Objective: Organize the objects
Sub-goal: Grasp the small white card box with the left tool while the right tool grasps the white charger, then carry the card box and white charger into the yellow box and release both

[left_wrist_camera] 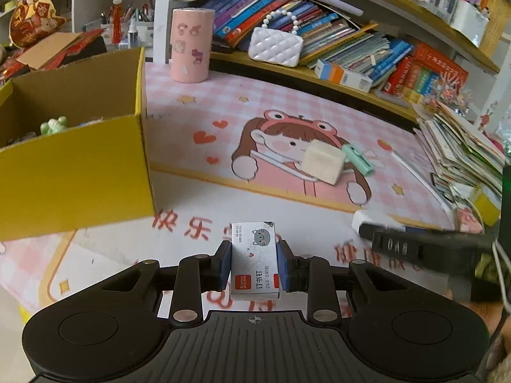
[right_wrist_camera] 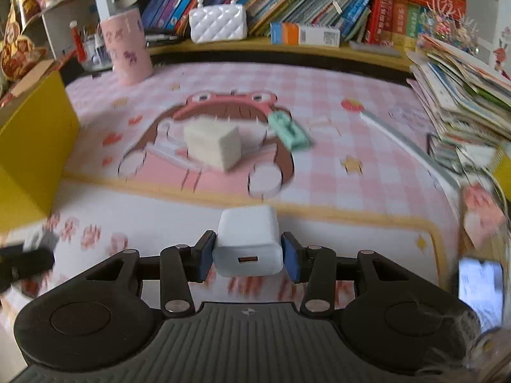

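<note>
Left claw (left_wrist_camera: pixel 254 260) pinches staple box (left_wrist_camera: pixel 254 257) (grey cat print); right claw (right_wrist_camera: pixel 249 253) pinches white charger (right_wrist_camera: pixel 247 242)

Yellow box (left_wrist_camera: pixel 73 172), pink checked mat (left_wrist_camera: pixel 287 102), white charger (right_wrist_camera: pixel 247 242), mint stapler (right_wrist_camera: pixel 289 129).

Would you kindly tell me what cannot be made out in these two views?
- Yellow box contents: left wrist view, front wall hides most.
- Book stack titles: right wrist view, motion blur.
- Phone screen: right wrist view, blurred, glaring.
- Staple box underside: left wrist view, faces away.
</note>
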`<control>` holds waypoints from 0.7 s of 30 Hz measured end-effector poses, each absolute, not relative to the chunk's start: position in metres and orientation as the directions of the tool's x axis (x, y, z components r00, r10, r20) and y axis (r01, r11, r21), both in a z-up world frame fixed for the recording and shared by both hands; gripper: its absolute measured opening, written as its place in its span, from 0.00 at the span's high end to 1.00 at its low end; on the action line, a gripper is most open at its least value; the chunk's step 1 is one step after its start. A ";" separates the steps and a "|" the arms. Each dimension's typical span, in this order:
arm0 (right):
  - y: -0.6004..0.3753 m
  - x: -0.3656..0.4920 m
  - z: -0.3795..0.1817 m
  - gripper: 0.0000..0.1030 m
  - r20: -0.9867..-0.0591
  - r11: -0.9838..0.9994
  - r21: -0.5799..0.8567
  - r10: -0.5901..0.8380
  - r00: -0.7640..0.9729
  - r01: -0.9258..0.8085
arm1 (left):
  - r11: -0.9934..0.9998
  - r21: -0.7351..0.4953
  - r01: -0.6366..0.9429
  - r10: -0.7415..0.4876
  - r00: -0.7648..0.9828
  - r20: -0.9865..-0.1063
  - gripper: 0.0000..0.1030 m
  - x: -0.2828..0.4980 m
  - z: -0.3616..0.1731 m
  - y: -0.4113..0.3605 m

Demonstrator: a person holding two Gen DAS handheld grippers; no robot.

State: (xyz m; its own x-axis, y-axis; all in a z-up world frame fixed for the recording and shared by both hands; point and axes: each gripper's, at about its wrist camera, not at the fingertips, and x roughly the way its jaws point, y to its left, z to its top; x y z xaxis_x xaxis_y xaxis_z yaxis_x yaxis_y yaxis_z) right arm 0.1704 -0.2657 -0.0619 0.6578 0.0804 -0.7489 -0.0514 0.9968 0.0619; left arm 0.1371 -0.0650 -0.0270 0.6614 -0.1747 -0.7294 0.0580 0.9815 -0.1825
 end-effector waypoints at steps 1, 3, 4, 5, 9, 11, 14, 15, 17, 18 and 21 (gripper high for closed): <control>-0.265 0.165 -0.065 0.60 -0.755 0.997 0.054 0.074 0.651 -0.051 | 0.981 -0.185 0.064 -0.181 0.660 -0.729 0.73 0.134 -0.027 -0.064; -0.261 0.159 -0.071 0.60 -0.770 0.998 0.021 0.056 0.635 -0.063 | 0.979 -0.191 0.075 -0.193 0.658 -0.728 0.73 0.129 -0.026 -0.062; -0.260 0.157 -0.075 0.60 -0.769 0.998 0.008 0.049 0.638 -0.066 | 0.978 -0.192 0.080 -0.197 0.658 -0.727 0.73 0.126 -0.025 -0.061; -0.258 0.157 -0.077 0.58 -0.764 0.998 -0.007 0.039 0.643 -0.069 | 0.978 -0.191 0.082 -0.197 0.659 -0.726 0.73 0.123 -0.024 -0.059; -0.256 0.162 -0.082 0.37 -0.754 0.998 -0.034 0.011 0.657 -0.056 | 0.980 -0.185 0.079 -0.190 0.663 -0.724 0.73 0.111 -0.020 -0.049; -0.259 0.165 -0.082 0.57 -0.746 0.998 0.000 0.042 0.664 -0.063 | 0.981 -0.183 0.069 -0.182 0.667 -0.722 0.73 0.106 -0.018 -0.044; -0.256 0.166 -0.079 0.61 -0.745 0.998 -0.018 0.023 0.667 -0.055 | 0.981 -0.188 0.046 -0.170 0.672 -0.720 0.73 0.098 -0.017 -0.032; -0.255 0.164 -0.078 0.61 -0.751 0.999 -0.016 0.014 0.660 -0.040 | 0.981 -0.191 0.039 -0.167 0.674 -0.720 0.73 0.096 -0.017 -0.028; -0.253 0.154 -0.072 0.61 -0.755 1.000 0.007 0.023 0.655 -0.027 | 0.980 -0.198 0.024 -0.161 0.681 -0.715 0.73 0.092 -0.015 -0.019; -0.251 0.149 -0.068 0.61 -0.756 0.999 0.013 0.029 0.654 -0.029 | 0.979 -0.201 0.020 -0.159 0.685 -0.711 0.73 0.090 -0.014 -0.015; -0.240 0.127 -0.053 0.60 -0.766 0.996 0.071 0.084 0.638 -0.045 | 0.978 -0.206 0.012 -0.156 0.698 -0.699 0.73 0.083 -0.011 -0.003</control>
State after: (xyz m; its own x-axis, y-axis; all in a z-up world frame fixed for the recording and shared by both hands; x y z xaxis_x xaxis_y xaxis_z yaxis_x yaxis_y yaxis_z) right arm 0.1267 -0.2400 -0.0527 0.6379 0.0838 -0.7656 -0.0453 0.9964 0.0713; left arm 0.0826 -0.0026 -0.0110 0.6981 -0.1559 -0.6988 0.0119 0.9784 -0.2065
